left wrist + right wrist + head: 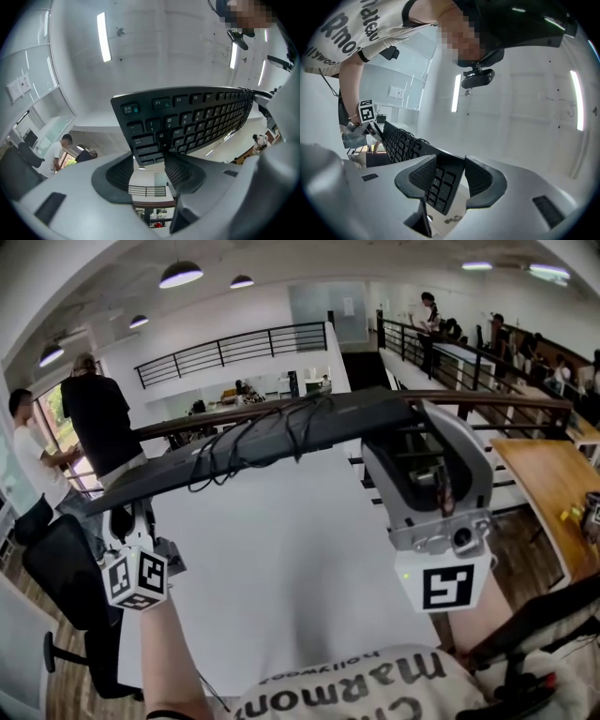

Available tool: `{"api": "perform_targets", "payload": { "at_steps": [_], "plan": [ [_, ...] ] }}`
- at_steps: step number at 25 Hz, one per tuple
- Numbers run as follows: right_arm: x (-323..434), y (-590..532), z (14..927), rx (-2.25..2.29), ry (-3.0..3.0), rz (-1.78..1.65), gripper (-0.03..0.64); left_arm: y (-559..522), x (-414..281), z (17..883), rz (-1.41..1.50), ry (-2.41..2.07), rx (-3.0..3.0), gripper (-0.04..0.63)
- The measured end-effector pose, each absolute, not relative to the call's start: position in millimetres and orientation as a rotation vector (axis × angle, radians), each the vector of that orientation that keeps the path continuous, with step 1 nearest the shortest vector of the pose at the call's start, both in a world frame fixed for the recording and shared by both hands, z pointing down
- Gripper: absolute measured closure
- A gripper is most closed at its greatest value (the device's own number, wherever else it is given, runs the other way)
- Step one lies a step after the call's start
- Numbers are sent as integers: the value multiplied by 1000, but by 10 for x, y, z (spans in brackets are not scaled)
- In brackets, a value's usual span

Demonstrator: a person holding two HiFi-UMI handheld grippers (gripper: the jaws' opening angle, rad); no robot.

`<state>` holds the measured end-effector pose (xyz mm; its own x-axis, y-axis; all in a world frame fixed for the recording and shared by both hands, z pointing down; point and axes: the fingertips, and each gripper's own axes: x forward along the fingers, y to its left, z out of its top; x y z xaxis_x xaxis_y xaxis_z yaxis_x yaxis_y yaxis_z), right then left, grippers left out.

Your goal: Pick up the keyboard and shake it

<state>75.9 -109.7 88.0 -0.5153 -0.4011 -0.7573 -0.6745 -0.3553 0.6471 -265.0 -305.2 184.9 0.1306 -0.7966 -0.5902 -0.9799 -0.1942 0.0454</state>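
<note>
Well above white bench (281, 559), holds keyboard (272, 432) aloft by both ends: left gripper (150, 157) clamped on Esc end, right gripper (449, 180) clamped on opposite end; long axis straight between them.
</note>
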Motion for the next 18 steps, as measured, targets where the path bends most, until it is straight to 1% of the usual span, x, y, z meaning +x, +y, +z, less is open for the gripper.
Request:
{"api": "perform_targets", "payload": {
  "at_steps": [9,18],
  "plan": [
    [778,-1367,998,-1456,1763,1870,413,-3074,-2741,2003,615,1774,-2074,397],
    [937,-1794,1248,-1523,2038,1524,413,-2973,-2785,2261,418,1820,-2094,397]
  ]
}}
